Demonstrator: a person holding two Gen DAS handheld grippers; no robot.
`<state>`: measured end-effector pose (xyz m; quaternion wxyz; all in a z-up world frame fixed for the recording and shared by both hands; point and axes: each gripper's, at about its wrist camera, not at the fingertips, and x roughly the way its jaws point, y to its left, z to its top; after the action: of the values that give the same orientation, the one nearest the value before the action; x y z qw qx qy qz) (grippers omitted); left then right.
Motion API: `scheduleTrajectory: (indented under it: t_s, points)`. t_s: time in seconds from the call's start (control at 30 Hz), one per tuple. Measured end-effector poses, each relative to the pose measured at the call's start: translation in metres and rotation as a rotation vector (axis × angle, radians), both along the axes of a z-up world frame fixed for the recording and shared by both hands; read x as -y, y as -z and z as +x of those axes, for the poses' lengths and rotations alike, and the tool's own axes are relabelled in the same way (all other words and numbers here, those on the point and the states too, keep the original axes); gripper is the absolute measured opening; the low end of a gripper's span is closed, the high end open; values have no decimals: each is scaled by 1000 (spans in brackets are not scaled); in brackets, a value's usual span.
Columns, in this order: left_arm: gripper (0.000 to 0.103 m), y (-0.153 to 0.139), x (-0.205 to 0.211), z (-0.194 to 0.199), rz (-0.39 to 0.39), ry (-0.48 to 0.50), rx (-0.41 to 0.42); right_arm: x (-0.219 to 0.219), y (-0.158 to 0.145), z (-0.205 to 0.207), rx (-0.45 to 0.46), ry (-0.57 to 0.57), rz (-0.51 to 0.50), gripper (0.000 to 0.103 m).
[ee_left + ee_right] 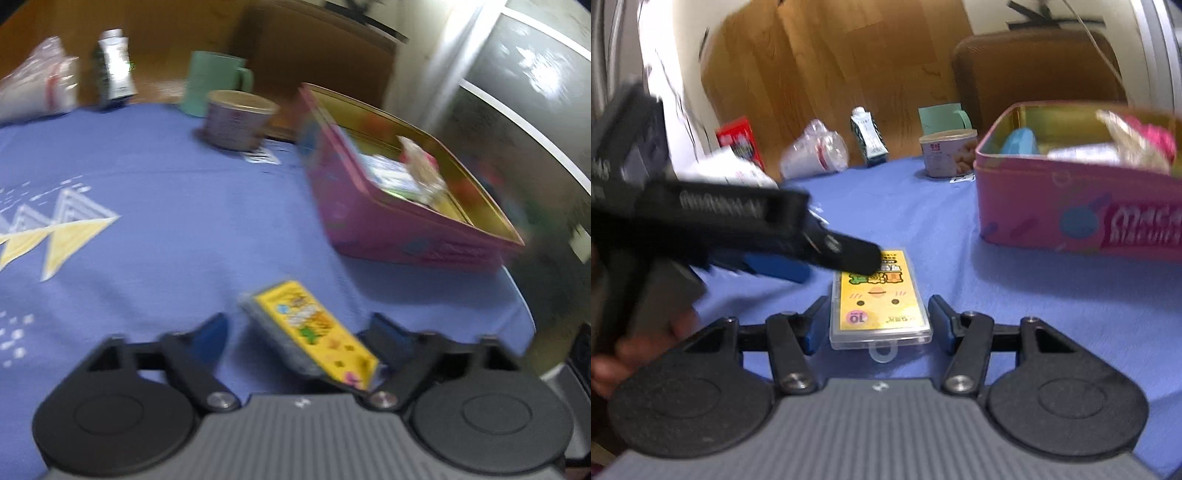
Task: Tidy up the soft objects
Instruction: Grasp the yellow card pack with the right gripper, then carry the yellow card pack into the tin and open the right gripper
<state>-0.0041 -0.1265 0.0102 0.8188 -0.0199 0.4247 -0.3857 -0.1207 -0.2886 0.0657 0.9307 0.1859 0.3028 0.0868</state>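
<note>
Right gripper (877, 323): jaws spread, straddling the yellow pack (881, 301), which lies flat on the blue cloth (1034, 295). Left gripper (297, 334): jaws spread around the same pack. The pink tin (1071, 214) sits nearby.

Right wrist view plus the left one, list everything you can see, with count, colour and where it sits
yellow packet: one, clear-wrapped, flat on cloth between both grippers
pink tin: one, open, gold inside, holding packets, right side
tablecloth: one, blue
paper tub: one, pale, behind tin
green mug: one, behind tub
carton: one, white and dark, far edge
plastic bag: one, clear, left of carton
red box: one, far left
left gripper: black, blue pads, open, over packet
right gripper: open, straddling packet
</note>
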Motion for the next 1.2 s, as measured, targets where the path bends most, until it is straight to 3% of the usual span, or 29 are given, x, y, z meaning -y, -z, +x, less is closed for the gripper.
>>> scheduleTrajectory:
  t_s: [0.1, 0.23, 0.4, 0.53, 0.67, 0.77, 0.8, 0.87, 0.97, 1.2]
  points:
    - [48, -10, 12, 0, -27, 38, -20, 3, -5, -5, 44, 14, 9, 59]
    - [46, -50, 36, -11, -70, 99, 93, 16, -29, -14, 166, 67, -30, 59]
    - [46, -85, 102, -10, -79, 193, 194, 44, -58, -15, 281, 171, -159, 59]
    - [48, -80, 163, 1, -30, 235, 213, 83, -57, -4, 242, 263, -200, 59]
    - [56, -65, 215, 16, 41, 240, 196, 120, -45, 13, 153, 346, -215, 60]
    - [60, -59, 244, 15, 133, 203, 287, 138, -32, 26, 81, 419, -303, 61]
    - [67, -58, 250, 14, 159, 189, 323, 142, -28, 25, 70, 456, -339, 61]
    - [78, -60, 252, 10, 188, 161, 386, 153, -22, 25, 59, 503, -363, 62]
    - [80, -64, 249, 3, 236, 115, 473, 157, -23, 16, 77, 543, -361, 62]
    - [89, -79, 222, -16, 268, 51, 537, 147, -33, -7, 133, 574, -316, 65]
